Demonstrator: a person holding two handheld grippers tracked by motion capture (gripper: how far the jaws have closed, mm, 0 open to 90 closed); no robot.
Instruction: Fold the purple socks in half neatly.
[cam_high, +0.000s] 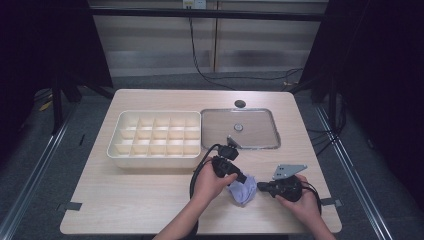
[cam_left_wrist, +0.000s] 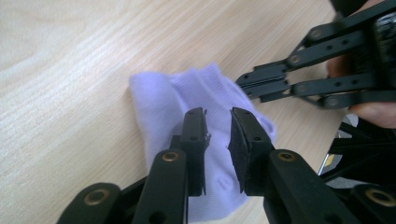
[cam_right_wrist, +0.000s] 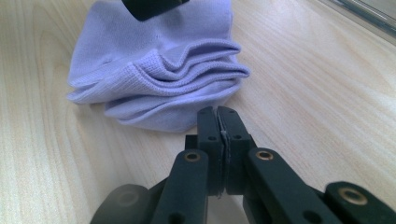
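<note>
Claws (cam_high: 248, 180) over pale wooden table (cam_high: 150, 195)

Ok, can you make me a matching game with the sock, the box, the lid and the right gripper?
Things:
1. sock
2. box
3. lid
4. right gripper

Descriptions:
a. see-through, lying flat beside the box
b. jaws shut, empty
c. lilac, folded on the table
d. cream, with many empty compartments

Pairs: 1-c, 2-d, 3-a, 4-b

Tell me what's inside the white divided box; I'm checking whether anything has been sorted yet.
The box shows bare compartments in the high view, nothing in them. Its near wall hides the floor of the front row. The lilac sock lies on the table.
</note>
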